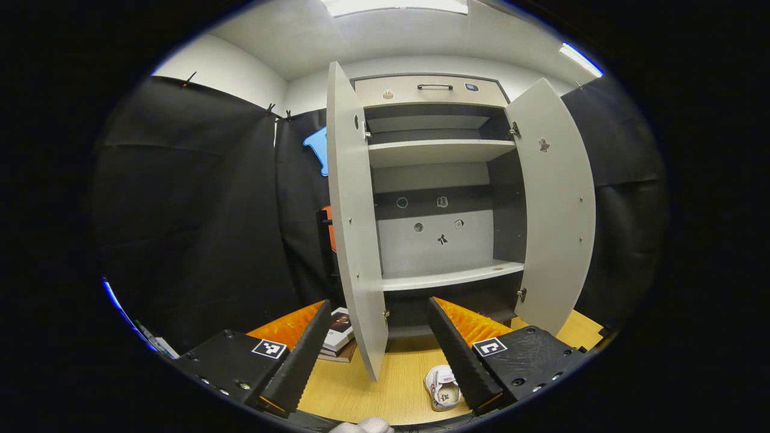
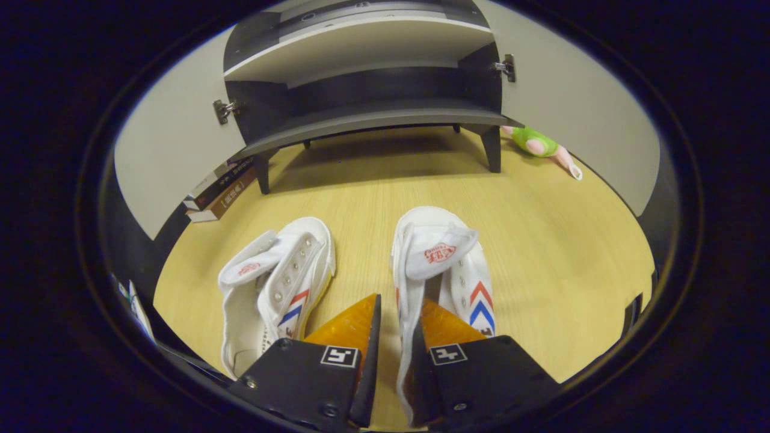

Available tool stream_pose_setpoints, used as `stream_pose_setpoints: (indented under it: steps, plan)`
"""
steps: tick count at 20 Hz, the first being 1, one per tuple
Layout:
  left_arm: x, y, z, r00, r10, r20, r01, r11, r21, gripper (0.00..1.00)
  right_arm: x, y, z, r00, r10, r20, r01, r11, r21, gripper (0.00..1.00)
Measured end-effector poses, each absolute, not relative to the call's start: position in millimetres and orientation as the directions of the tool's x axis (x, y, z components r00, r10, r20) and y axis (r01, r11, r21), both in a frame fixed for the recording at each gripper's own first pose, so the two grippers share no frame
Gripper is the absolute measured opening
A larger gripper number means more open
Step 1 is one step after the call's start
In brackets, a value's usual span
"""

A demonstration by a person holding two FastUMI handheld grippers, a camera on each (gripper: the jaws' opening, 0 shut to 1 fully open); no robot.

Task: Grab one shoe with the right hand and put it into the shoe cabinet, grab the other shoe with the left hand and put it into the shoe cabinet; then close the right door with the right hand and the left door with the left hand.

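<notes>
Right gripper (image 2: pixel 394 337) is pinched narrow on the side wall of the right shoe (image 2: pixel 442 264), on the floor (image 2: pixel 559 240) at 6 o'clock from the open shoe cabinet (image 2: pixel 361 120). Other shoe (image 2: pixel 280 282) sits at its 9. Left gripper (image 1: pixel 379 337) is spread wide, holding nothing.

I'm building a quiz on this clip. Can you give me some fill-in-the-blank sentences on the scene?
1. Both cabinet doors stand ____.
2. The right gripper is closed on the side wall of the ____ of the two shoes in the right gripper view.
3. The left gripper holds nothing, its jaws ____.
4. The other shoe lies on the ____.

Missing words: open; right-hand; open; floor
</notes>
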State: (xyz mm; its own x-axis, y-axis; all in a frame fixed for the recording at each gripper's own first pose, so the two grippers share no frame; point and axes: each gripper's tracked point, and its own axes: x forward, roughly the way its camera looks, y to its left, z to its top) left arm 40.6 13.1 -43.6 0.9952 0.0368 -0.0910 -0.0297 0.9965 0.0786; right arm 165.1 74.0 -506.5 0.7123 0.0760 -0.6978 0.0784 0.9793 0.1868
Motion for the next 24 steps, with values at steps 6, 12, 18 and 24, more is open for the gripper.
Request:
stream_pose_setpoints:
  steps: [6,12,18,24]
  plan:
    - [50,5,-48,0.994,0.032,-0.100,-0.024,0.996,0.083,0.96,170,69,-505,0.717,0.091,-0.691,0.062,0.979,0.193,0.04]
    - [56,-4,-49,0.995,0.010,-0.096,-0.003,0.998,0.065,0.96,162,57,-452,0.744,0.118,-0.657,-0.002,0.985,0.175,0.04]
    - [57,-8,-60,0.995,-0.008,-0.095,0.013,0.999,0.048,1.00,169,48,-323,0.831,0.140,-0.538,-0.083,0.988,0.130,0.04]
    - [56,-16,-76,0.994,-0.009,-0.113,0.011,1.000,0.016,0.96,227,38,-185,0.908,0.146,-0.392,-0.108,0.987,0.118,0.04]
